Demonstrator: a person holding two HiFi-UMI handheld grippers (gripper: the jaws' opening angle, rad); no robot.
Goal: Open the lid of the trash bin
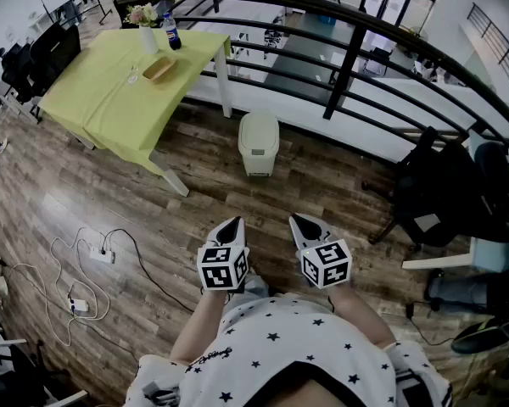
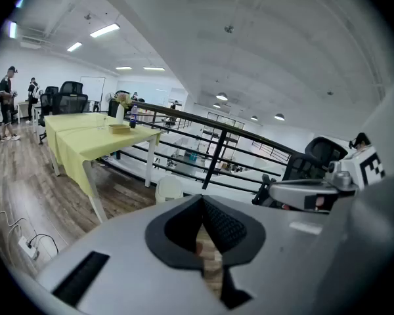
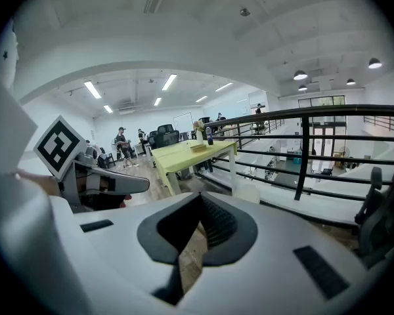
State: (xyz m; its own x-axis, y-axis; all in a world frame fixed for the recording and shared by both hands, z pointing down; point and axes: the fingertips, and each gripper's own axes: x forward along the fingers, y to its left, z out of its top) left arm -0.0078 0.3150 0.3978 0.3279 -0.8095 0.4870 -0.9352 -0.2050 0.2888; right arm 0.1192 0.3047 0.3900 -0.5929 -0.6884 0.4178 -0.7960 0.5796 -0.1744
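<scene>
The cream trash bin (image 1: 259,142) stands on the wood floor by the black railing, its lid down. It shows small in the left gripper view (image 2: 169,189) and as a pale shape in the right gripper view (image 3: 247,192), just beyond the jaws. My left gripper (image 1: 231,225) and right gripper (image 1: 302,222) are held side by side close to my body, well short of the bin. Both point toward it. In its own view each gripper, left (image 2: 201,202) and right (image 3: 198,199), has its jaw tips together with nothing between them.
A table with a yellow-green cloth (image 1: 110,100) stands left of the bin and carries a bottle (image 1: 171,32), flowers (image 1: 144,15) and a wooden tray (image 1: 159,69). The railing (image 1: 348,58) runs behind. A black chair (image 1: 441,185) is at right, cables and power strips (image 1: 97,255) at left.
</scene>
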